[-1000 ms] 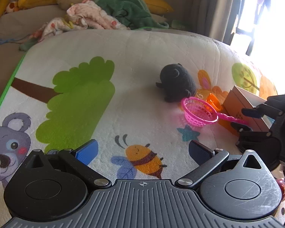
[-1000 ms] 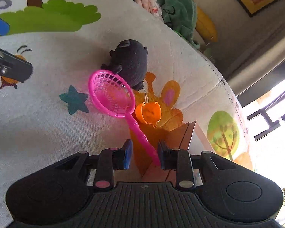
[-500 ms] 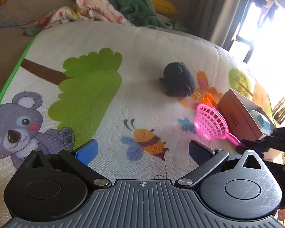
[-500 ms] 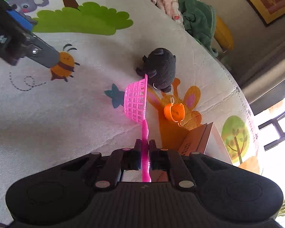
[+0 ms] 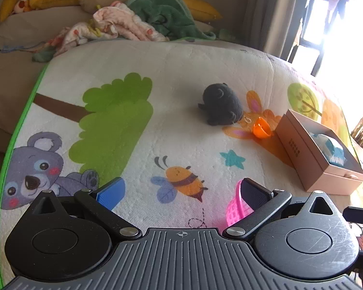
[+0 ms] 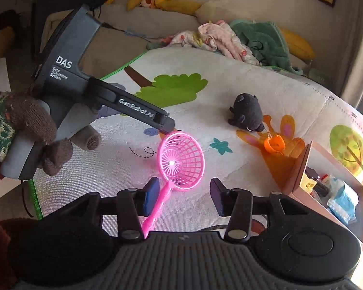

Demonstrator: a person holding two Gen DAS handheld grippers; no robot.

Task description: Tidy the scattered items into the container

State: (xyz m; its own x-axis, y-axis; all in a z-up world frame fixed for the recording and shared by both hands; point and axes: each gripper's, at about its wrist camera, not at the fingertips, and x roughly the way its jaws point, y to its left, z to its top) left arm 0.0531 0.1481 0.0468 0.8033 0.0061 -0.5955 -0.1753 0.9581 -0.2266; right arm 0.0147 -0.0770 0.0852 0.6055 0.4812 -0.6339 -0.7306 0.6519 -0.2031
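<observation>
Pink net: we see a pink plastic toy net (image 6: pixel 180 160) in front of our right tool (image 6: pixel 182 194). Its handle leans on the blue left pad (image 6: pixel 151 197); its round basket sits up between the two pads.
Right tool: its jaws have just been opening. They stand apart now, and the far pad does not touch the net.
Left tool: our left tool (image 5: pixel 181 191) has its jaws wide apart, with nothing between them. From this side the pink net peeks out just behind its right pad (image 5: pixel 254 194).
Left hand: a hand in a brown knit glove (image 6: pixel 29 130) holds the left tool's grey body. The tip of that tool is just beside the net's rim.
Play mat: the white mat (image 5: pixel 181 72) has a green tree, a bee and a koala on it.
Black plush: a dark soft toy (image 5: pixel 221 105) lies far out on the mat.
Orange cup: a small orange cup (image 5: pixel 261 128) lies just to the right of the plush.
Box: the brown open box (image 5: pixel 300 145) stands at the right edge of the mat. It has some things inside, one blue and white.
Far side: crumpled clothes (image 5: pixel 138 24) lie past the mat.
</observation>
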